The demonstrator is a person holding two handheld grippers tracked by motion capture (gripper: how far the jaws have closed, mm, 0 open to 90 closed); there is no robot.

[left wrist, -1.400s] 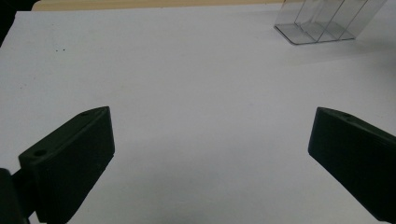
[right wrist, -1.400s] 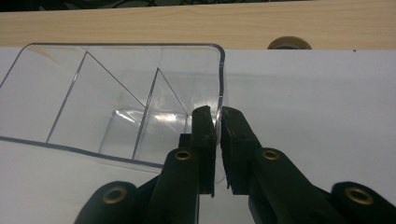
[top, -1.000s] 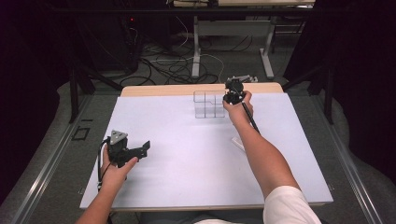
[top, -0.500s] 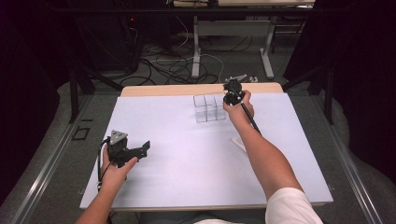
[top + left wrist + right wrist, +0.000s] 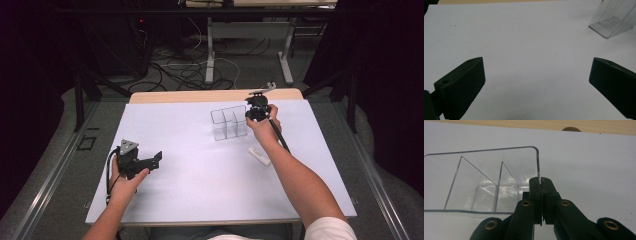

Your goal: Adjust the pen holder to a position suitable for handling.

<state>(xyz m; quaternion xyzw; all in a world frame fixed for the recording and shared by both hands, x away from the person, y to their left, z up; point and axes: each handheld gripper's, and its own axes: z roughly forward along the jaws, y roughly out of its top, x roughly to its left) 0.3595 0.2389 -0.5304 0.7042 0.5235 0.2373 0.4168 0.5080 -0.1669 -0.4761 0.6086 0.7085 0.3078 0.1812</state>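
Clear plastic organizer (image 5: 229, 123), divided into compartments, stands upright toward the far side of the white surface (image 5: 200, 190), right of centre; my right hand-held gripper (image 5: 257, 111) is at its right wall, jaws pressed together on the thin wall edge, as the right gripper view shows (image 5: 540, 185); a small white block (image 5: 259, 156) lies on the surface near my right forearm, apart from the organizer; my left hand-held gripper (image 5: 150, 162) rests well apart on the near left, jaws spread wide with nothing between them (image 5: 536, 82); the organizer's corner (image 5: 611, 22) shows far off in that view.
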